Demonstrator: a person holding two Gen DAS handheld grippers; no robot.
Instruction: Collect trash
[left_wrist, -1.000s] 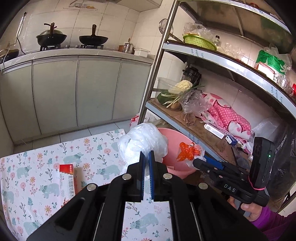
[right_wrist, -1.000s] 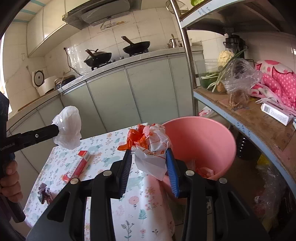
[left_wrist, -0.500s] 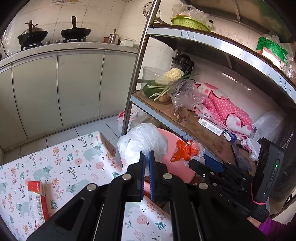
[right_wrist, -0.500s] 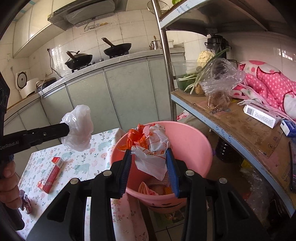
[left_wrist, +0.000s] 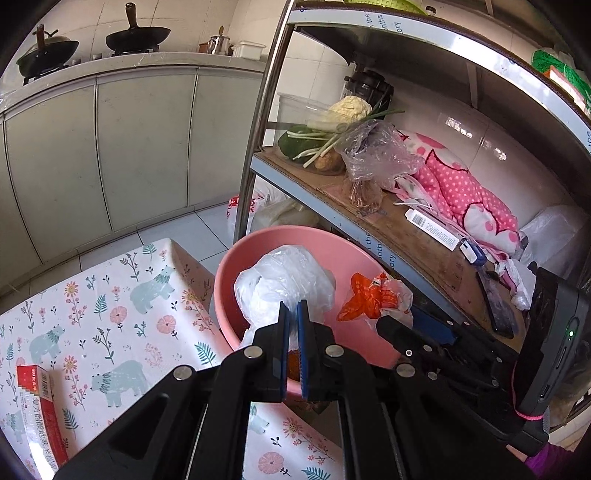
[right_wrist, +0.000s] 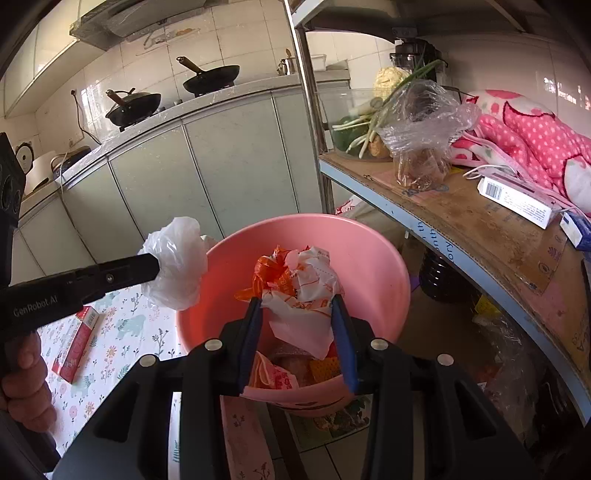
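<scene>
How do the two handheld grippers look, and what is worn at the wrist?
Both grippers, left gripper and right gripper, are black with silver rivets and blue finger pads. One side reads "GenRobot.AI". A pink cord rings the right unit; a purple sleeve shows beneath.

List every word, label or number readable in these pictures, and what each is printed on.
"GenRobot.AI": white lettering on the side of the left tongs, right wrist view.
"the", "nths", "ory": fragments on the blue film along the metal shelf edges.
Red box on the table: Chinese characters, too blurred to read.
White carton on the shelf: a barcode and fine print, too small to read.
</scene>
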